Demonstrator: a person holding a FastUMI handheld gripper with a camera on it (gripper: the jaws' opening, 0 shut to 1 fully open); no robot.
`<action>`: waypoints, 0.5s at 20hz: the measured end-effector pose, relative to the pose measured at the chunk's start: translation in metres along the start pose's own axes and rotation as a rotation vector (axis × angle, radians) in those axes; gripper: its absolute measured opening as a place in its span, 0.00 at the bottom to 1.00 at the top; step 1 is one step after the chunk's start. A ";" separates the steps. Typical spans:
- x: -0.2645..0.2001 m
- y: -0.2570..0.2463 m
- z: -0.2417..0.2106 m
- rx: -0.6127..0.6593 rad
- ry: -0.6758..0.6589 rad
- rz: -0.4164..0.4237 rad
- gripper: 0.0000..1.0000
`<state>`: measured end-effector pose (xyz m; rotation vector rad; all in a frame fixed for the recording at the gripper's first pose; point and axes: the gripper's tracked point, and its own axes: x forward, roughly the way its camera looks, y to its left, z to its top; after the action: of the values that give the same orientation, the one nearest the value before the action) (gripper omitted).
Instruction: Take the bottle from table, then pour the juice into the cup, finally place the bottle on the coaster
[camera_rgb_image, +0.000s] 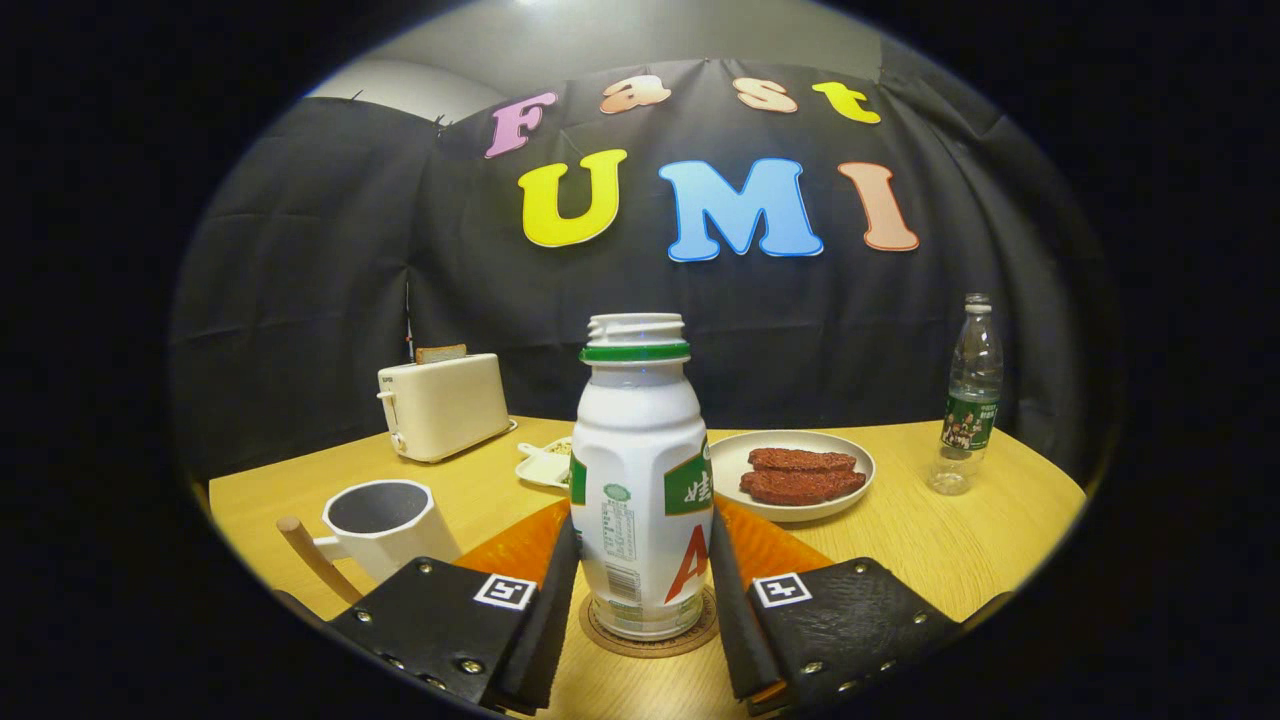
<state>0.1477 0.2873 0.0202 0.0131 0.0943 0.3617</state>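
Bottle (640, 480), white plastic with a green neck ring and green-and-red label, cap off, stands upright at lower centre of the frame on a round brown coaster (650, 635), whose rim shows around its base. Tool (645, 590) sits low in the frame with its two fingers flanking the bottle's lower body, one on each side; both appear to lie right against the bottle's sides, though whether they press on it or merely touch cannot be told. Orange mat (770, 550) lies behind the coaster, showing on both sides of the bottle. Cup (385, 525), white, faceted, with a dark inside and a wooden handle pointing to lower left, stands left of the bottle, just beyond the left finger. Toaster (443, 405), cream-coloured, with a slice of bread standing in its slot, sits at middle left near the black cloth wall. Small white dish (545, 463) lies behind the bottle, partly hidden by it. Round pale plate (745, 455) bearing two reddish-brown slabs of food (800, 475) lies right of the bottle. Clear water bottle (968, 395) with a green label stands upright at far right. Tabletop (950, 540), light wood, carries all items.
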 end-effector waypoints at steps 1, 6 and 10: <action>0.000 0.001 -0.001 -0.009 -0.003 -0.002 0.66; 0.003 0.001 -0.013 0.005 0.032 -0.014 0.73; -0.002 -0.001 -0.012 0.021 0.017 -0.029 0.84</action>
<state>0.1450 0.2861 0.0080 0.0290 0.1152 0.3323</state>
